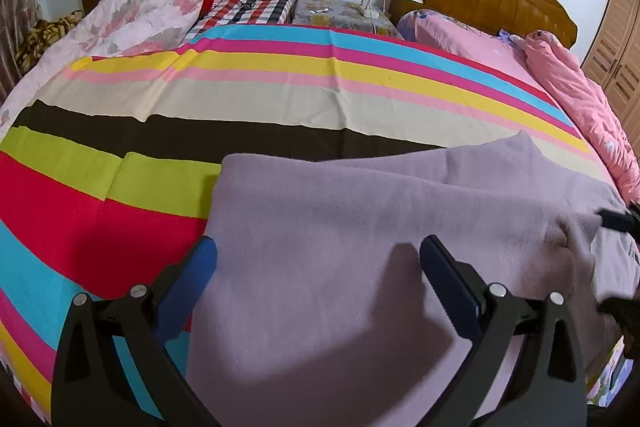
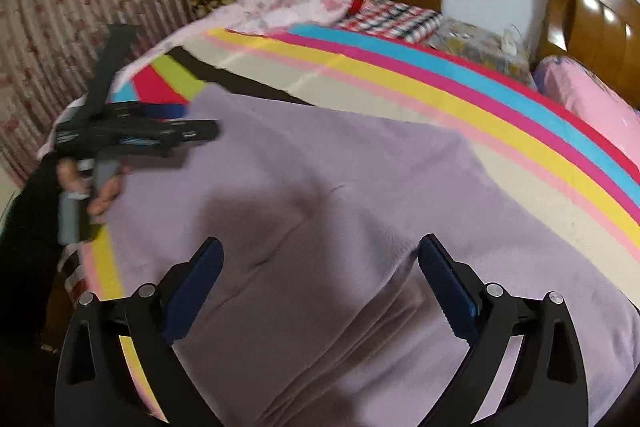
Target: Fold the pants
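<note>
Motion-blurred left gripper [image 2: 188, 125] and hand [image 2: 100, 187]; pants [image 2: 320, 207] cut off at bottom edge.

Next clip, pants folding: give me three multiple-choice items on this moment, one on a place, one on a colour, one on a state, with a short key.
1. Where do the pants lie?
A. on the striped bedspread
B. on the floor
C. on the wooden headboard

2. What colour are the pants?
A. dark blue
B. pale purple
C. green

3. How does the right gripper stand?
A. shut on the pants
B. open above the pants
C. shut and empty

Key: 1 A, the cloth is spread over the stripes; 2 B, it looks lilac in both views; 3 B, its fingers stand wide apart with no cloth pinched.
</note>
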`<state>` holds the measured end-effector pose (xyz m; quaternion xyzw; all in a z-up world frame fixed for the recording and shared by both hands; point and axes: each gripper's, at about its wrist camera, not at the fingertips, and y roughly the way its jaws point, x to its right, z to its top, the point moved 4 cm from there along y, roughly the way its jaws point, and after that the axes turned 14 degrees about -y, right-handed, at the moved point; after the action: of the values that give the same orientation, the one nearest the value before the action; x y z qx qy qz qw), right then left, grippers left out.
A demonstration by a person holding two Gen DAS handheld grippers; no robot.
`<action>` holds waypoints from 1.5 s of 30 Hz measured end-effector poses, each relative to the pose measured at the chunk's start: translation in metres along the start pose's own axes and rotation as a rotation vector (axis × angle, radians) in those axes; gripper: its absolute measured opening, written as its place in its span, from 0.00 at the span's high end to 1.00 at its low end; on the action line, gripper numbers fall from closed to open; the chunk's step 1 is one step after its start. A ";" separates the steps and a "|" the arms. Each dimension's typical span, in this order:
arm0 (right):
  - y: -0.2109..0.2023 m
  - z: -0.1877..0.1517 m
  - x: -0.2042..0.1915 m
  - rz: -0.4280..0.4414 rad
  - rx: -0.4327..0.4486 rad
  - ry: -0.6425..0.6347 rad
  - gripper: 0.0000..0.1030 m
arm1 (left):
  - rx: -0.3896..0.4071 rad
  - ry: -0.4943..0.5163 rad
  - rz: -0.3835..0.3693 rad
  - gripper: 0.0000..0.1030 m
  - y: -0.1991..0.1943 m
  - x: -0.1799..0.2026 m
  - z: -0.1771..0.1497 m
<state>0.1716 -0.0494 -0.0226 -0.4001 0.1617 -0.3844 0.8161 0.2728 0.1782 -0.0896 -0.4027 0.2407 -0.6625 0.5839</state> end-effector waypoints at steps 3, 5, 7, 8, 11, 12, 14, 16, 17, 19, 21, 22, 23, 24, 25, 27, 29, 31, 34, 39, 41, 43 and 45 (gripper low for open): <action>-0.001 -0.014 -0.020 0.030 -0.040 -0.045 0.08 | 0.004 -0.002 0.002 0.02 0.000 0.000 0.000; 0.002 -0.027 -0.032 0.045 -0.065 -0.073 0.08 | 0.008 -0.005 0.006 0.02 -0.001 0.000 0.001; 0.012 -0.041 -0.037 0.047 -0.104 -0.062 0.07 | 0.011 -0.010 0.009 0.02 -0.001 0.000 0.001; 0.015 -0.043 -0.035 0.053 -0.087 -0.031 0.06 | 0.013 -0.011 0.011 0.02 -0.001 0.000 0.001; 0.015 -0.044 -0.038 0.033 -0.077 -0.028 0.04 | 0.018 -0.020 0.020 0.02 -0.002 -0.001 0.001; 0.015 -0.044 -0.039 0.029 -0.075 -0.027 0.04 | 0.019 -0.023 0.021 0.02 -0.001 -0.002 0.001; 0.013 -0.045 -0.039 0.027 -0.061 -0.024 0.04 | 0.019 -0.025 0.021 0.02 -0.002 -0.002 0.001; 0.011 -0.046 -0.038 0.024 -0.046 -0.010 0.04 | 0.019 -0.023 0.030 0.02 -0.001 -0.002 0.001; 0.004 -0.048 -0.037 0.012 -0.027 0.013 0.05 | 0.022 -0.020 0.040 0.02 -0.001 -0.001 0.001; -0.013 -0.052 -0.034 -0.015 0.020 0.049 0.05 | 0.042 -0.022 0.090 0.02 -0.003 -0.001 0.001; -0.047 -0.063 -0.028 -0.055 0.112 0.115 0.05 | 0.134 -0.025 0.221 0.02 -0.017 0.004 0.001; -0.073 -0.076 -0.020 -0.082 0.180 0.174 0.05 | 0.191 -0.022 0.258 0.02 -0.033 0.013 -0.001; -0.092 -0.087 -0.014 -0.098 0.222 0.222 0.05 | 0.229 -0.017 0.222 0.02 -0.047 0.026 -0.005; -0.110 -0.101 -0.005 -0.118 0.257 0.278 0.05 | 0.259 -0.014 0.157 0.02 -0.061 0.041 -0.009; -0.128 -0.118 0.004 -0.147 0.287 0.342 0.05 | 0.285 -0.002 0.069 0.02 -0.077 0.063 -0.017; -0.163 -0.160 0.026 -0.220 0.334 0.498 0.04 | 0.280 0.048 -0.032 0.02 -0.088 0.095 -0.031; -0.190 -0.206 0.043 -0.259 0.380 0.637 0.04 | 0.247 0.100 -0.100 0.02 -0.088 0.125 -0.047; -0.204 -0.240 0.054 -0.269 0.400 0.745 0.04 | 0.205 0.140 -0.130 0.02 -0.080 0.149 -0.064; -0.207 -0.276 0.064 -0.244 0.393 0.867 0.04 | 0.150 0.172 -0.119 0.02 -0.061 0.164 -0.083; -0.185 -0.300 0.079 -0.171 0.333 0.975 0.04 | 0.014 0.180 -0.049 0.01 -0.016 0.157 -0.106; -0.182 -0.298 0.083 -0.179 0.334 0.981 0.04 | 0.002 0.167 -0.060 0.01 -0.016 0.155 -0.107; -0.179 -0.293 0.087 -0.152 0.331 0.988 0.04 | 0.004 0.178 -0.049 0.01 -0.014 0.156 -0.108; -0.170 -0.285 0.092 -0.076 0.297 1.011 0.04 | 0.008 0.182 -0.044 0.01 -0.014 0.157 -0.110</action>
<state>-0.0157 -0.3351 -0.0651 -0.0503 0.4642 -0.5774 0.6698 0.1762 0.0124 -0.1001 -0.3436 0.2813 -0.7102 0.5463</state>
